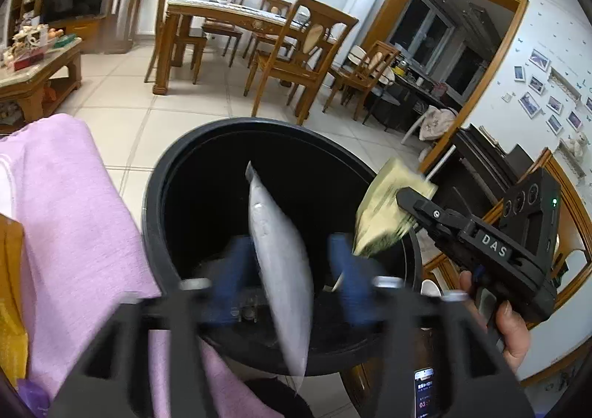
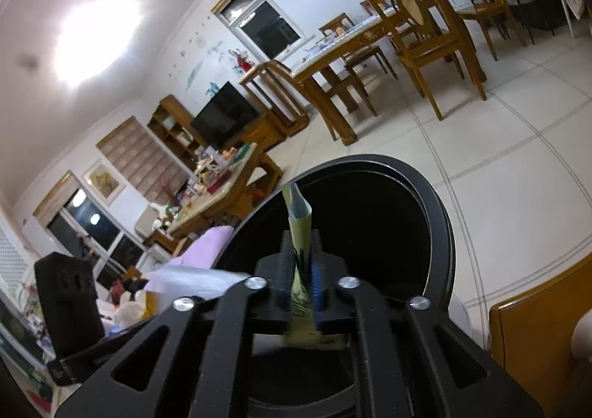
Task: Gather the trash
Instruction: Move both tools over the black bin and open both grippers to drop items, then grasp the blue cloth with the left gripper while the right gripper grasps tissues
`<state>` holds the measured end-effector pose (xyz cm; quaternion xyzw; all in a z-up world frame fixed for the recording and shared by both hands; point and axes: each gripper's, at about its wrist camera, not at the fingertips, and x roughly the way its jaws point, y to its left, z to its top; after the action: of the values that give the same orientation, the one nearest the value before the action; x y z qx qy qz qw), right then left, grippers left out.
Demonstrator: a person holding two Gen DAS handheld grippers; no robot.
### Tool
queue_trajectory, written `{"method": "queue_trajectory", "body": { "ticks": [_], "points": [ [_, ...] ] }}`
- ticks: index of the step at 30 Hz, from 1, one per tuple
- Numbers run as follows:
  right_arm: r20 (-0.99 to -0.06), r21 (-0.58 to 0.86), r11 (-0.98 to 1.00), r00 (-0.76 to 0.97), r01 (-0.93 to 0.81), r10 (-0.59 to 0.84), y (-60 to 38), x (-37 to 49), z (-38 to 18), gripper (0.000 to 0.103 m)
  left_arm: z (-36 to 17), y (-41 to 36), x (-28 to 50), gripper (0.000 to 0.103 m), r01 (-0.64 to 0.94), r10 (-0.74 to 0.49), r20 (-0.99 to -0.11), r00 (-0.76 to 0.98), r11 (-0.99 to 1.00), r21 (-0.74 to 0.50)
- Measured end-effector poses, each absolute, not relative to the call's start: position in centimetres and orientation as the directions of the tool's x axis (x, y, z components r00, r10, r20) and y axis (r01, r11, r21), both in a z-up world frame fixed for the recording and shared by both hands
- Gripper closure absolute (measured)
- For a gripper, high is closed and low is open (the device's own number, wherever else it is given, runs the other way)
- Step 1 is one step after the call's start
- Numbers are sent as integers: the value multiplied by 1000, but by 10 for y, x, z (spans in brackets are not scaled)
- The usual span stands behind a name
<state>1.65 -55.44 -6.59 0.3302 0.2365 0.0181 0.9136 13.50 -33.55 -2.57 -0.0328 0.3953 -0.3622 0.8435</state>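
Both hand-held grippers are hovering over the open mouth of a round black trash bin [image 1: 159, 196] standing on the pale tiled floor [image 1: 122, 107]. The left gripper [image 1: 290, 262] is standing with its blue-padded fingers [image 1: 236, 266] wide apart; a silver foil pouch [image 1: 281, 270] is sitting edge-on in the gap, blurred, its upper tip pointing into the bin and neither pad visibly pressing on it. Seen from the right wrist camera, the same pouch [image 2: 192, 279] is showing only as a pale smear at the bin's left rim. The right gripper [image 2: 301, 270] is standing with its jaws narrow, a yellow-green wrapper [image 2: 299, 233] running between them and projecting forward above the bin's dark interior [image 2: 370, 233]; whether the pads are still pressing it cannot be told. From the left wrist camera, the wrapper [image 1: 388, 210] is showing blurred at the tips of the right gripper [image 1: 401, 196], above the bin's right rim, with the person's hand [image 1: 510, 329] wrapping the grip below. A pink cloth [image 1: 70, 203] is lying just beside the bin on its left. Wooden dining chairs [image 1: 296, 59] and a dining table [image 1: 222, 14] are standing well beyond the bin.
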Motion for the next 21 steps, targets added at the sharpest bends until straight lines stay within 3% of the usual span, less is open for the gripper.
{"method": "queue_trajectory", "body": {
  "ticks": [1, 3, 11, 15, 21],
  "points": [
    [-423, 611, 782, 886, 124, 190, -552, 16, -65, 60, -22, -332, 132, 23, 581, -634, -632, 446, 742, -335],
    [-421, 615, 778, 887, 127, 189, -548, 15, -63, 46, -16, -326, 125, 23, 586, -632, -619, 466, 745, -319],
    [-428, 582, 806, 883, 107, 192, -515, 19, -42, 46, 9, -295, 107, 20, 574, -645, -592, 484, 744, -341],
    [-436, 551, 833, 869, 53, 233, -479, 25, -31, 41, 25, -258, 96, 16, 551, -632, -564, 532, 764, -337],
    [-449, 498, 866, 838, -54, 310, -409, 41, -9, 41, 38, -179, 82, 16, 466, -561, -543, 625, 826, -317]
  ]
}}
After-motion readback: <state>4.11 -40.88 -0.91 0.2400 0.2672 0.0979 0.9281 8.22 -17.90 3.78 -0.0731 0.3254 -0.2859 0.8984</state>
